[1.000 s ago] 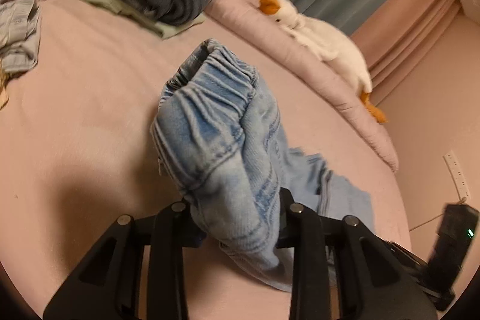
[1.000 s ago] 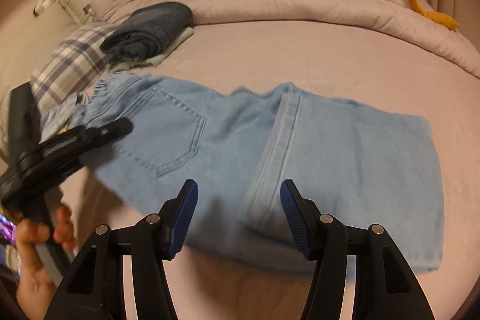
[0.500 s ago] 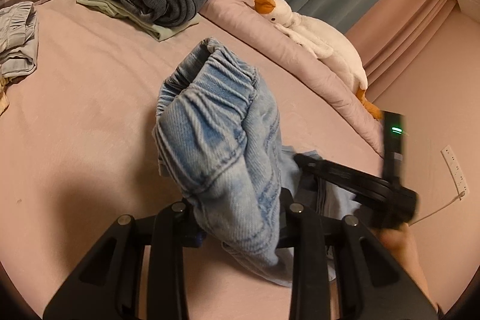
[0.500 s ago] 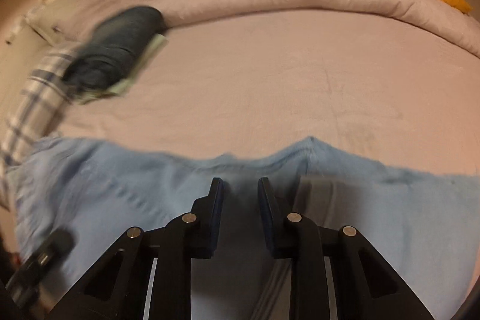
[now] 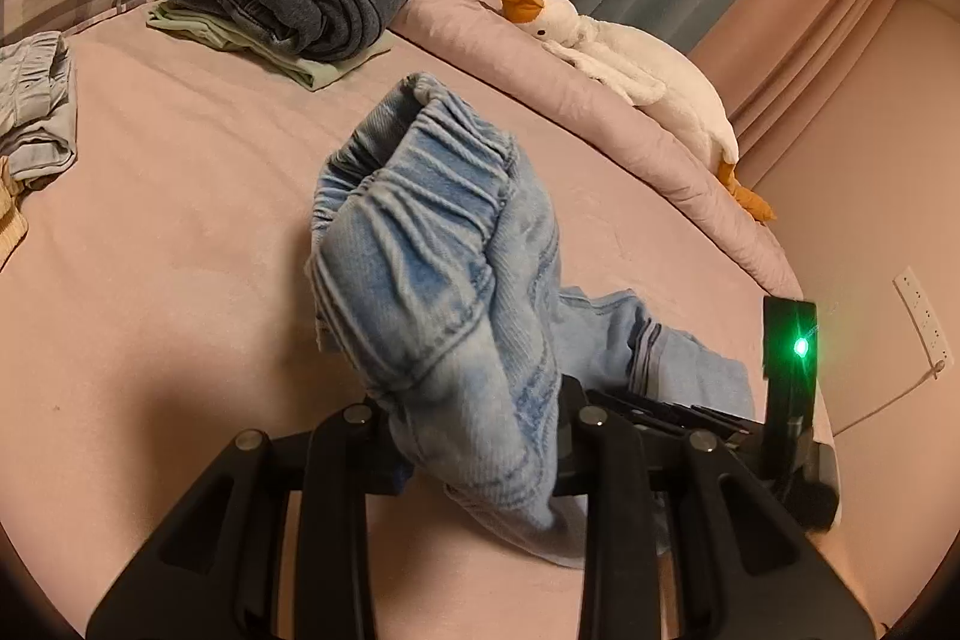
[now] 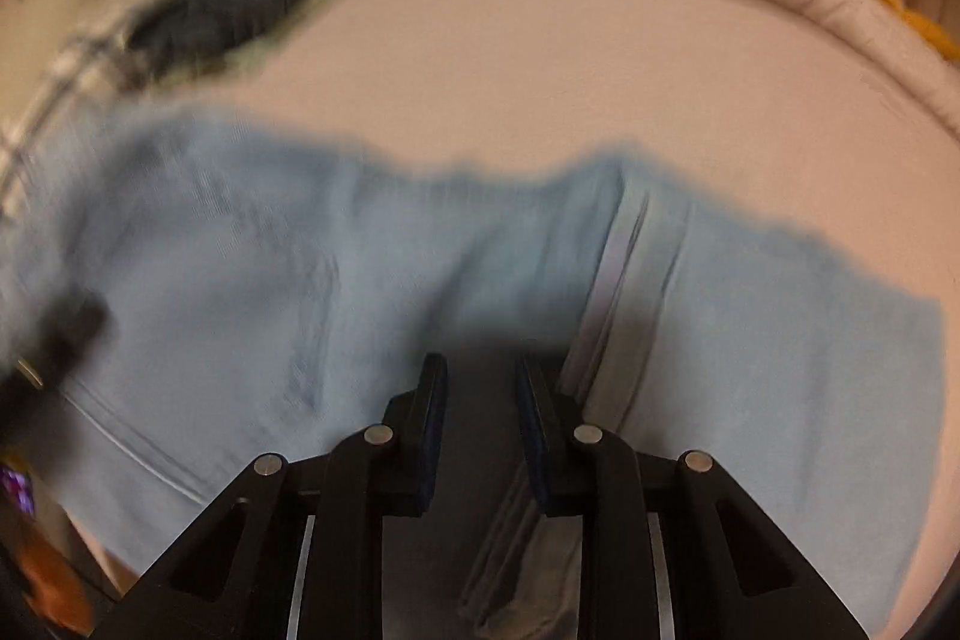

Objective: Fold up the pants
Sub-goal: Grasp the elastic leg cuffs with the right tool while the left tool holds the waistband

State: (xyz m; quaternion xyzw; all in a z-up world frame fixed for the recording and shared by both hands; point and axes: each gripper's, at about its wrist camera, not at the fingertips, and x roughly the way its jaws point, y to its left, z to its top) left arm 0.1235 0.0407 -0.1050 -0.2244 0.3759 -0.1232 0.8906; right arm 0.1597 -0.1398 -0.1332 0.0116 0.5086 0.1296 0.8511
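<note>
Denim | we see the light-blue elastic-waist denim pants point(image 5: 444, 280) mid-bed on the pink sheet point(image 5: 180, 232) | left claw point(image 5: 480, 436) clenched on bunched waistband | right claw point(image 6: 480, 400) narrowed over leg fabric, grip unclear | soft, floppy, medium-weight; we'd pinch hems.
</note>
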